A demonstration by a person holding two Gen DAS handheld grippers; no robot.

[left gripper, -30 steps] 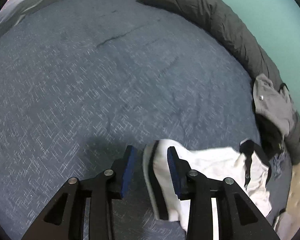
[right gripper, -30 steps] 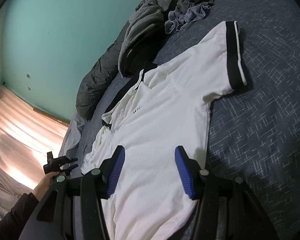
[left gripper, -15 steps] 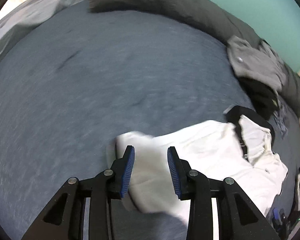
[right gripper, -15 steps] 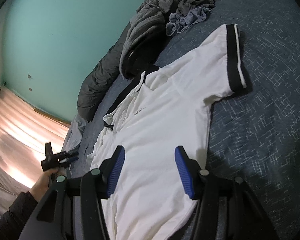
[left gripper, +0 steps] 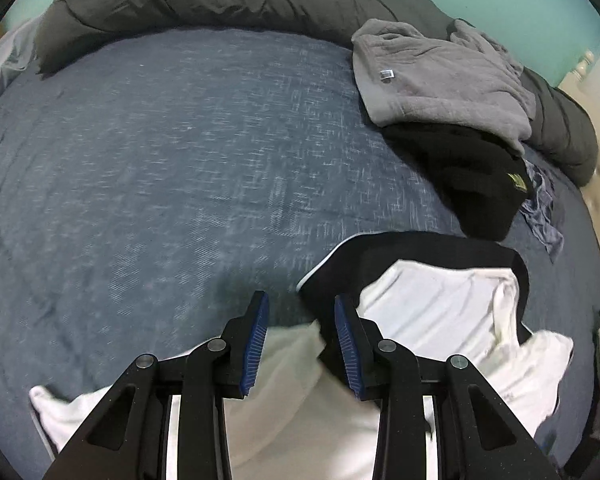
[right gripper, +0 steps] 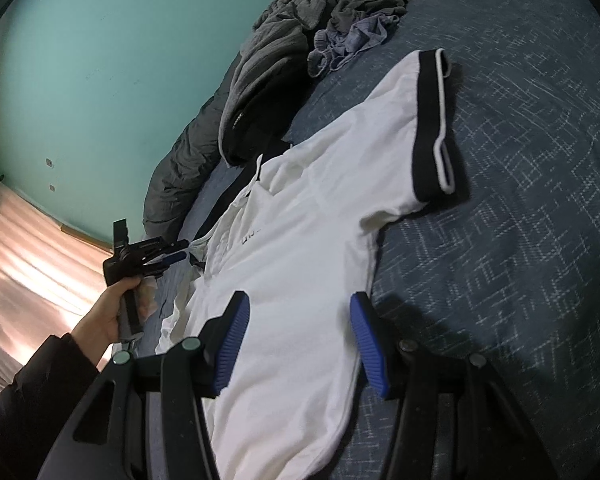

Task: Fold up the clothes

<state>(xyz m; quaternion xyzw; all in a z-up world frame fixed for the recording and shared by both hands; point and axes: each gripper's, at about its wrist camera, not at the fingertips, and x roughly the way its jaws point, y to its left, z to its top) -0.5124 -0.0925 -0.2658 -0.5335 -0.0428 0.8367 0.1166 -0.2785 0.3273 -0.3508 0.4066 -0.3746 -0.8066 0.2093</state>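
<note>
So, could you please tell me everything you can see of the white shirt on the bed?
The white polo shirt looks like soft knit, with a black collar and black sleeve cuffs edged in white. Small dark lettering marks the chest. It lies front up, mostly spread on the blue bedspread, one sleeve out flat, the far side rumpled. The collar reaches the black garment. Neither gripper grips it.

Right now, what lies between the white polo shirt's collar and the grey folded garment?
In the left wrist view, a black garment lies between the white polo shirt and the grey folded garment, partly under the grey one.
</note>
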